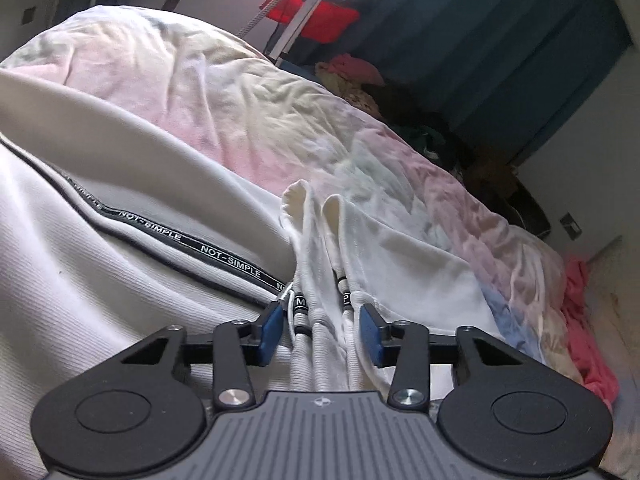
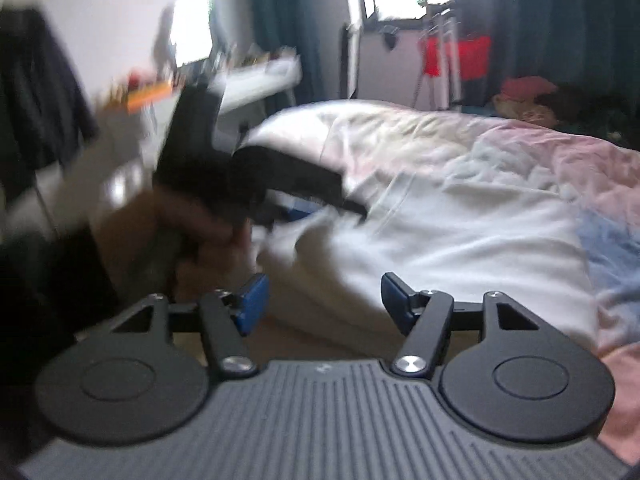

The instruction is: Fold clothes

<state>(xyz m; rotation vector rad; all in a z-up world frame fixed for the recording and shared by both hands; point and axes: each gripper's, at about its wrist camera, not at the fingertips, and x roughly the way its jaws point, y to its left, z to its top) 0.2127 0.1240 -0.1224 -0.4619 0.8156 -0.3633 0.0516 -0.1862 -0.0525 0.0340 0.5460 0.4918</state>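
A white ribbed garment (image 1: 132, 280) with a black "NOT-SIMPLE" tape stripe lies on the bed. Its white drawcords (image 1: 304, 264) run forward between my left gripper's blue pads. My left gripper (image 1: 322, 326) is open, low over the garment's waistband, with the cords lying in the gap. In the right wrist view the same white garment (image 2: 460, 240) spreads over the bed's near side. My right gripper (image 2: 322, 300) is open and empty, just off the bed's edge. The left gripper's black body (image 2: 224, 176) and the hand holding it show blurred at the left.
The bed has a rumpled pastel pink, white and blue cover (image 1: 248, 92). A pile of dark and pink clothes (image 1: 400, 104) lies at its far side. A red garment (image 1: 316, 12) hangs on a rack by dark curtains. A white desk (image 2: 256, 76) stands at the left.
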